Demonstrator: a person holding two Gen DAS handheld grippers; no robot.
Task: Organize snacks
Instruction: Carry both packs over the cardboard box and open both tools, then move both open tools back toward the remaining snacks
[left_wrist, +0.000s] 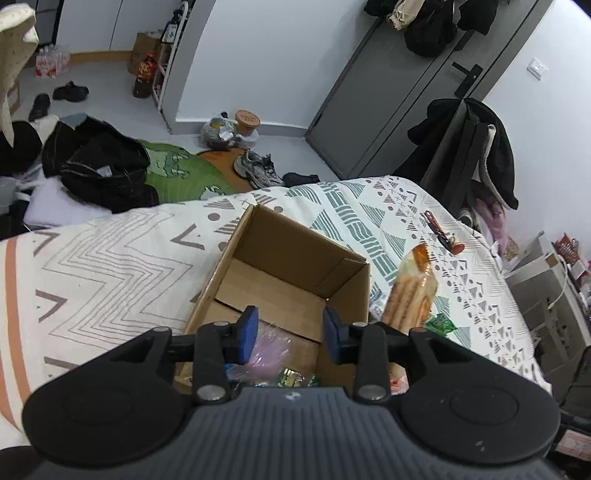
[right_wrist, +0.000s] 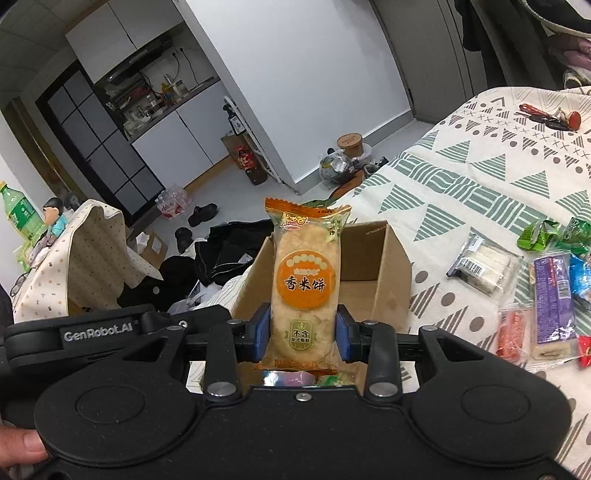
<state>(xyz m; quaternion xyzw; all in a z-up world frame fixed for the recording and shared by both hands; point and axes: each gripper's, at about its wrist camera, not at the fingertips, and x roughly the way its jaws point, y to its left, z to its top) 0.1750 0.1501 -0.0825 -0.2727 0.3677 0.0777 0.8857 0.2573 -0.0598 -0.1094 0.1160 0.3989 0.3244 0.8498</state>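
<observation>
On the bed (left_wrist: 110, 266), over its patterned sheet, an open box (left_wrist: 295, 266) stands with some wrapped snacks on its bottom; more snacks (right_wrist: 546, 295) lie on the sheet at the right of the box, near it; the left gripper (left_wrist: 291, 330) hangs over the box, its blue pads apart and nothing between them; the right gripper (right_wrist: 303, 332) clamps a rice cracker pack (right_wrist: 304, 280) by its lower end, upright, in front of the box.

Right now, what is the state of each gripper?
Left gripper: open, holding nothing, over the cardboard box.
Right gripper: shut on the rice cracker packet.
</observation>
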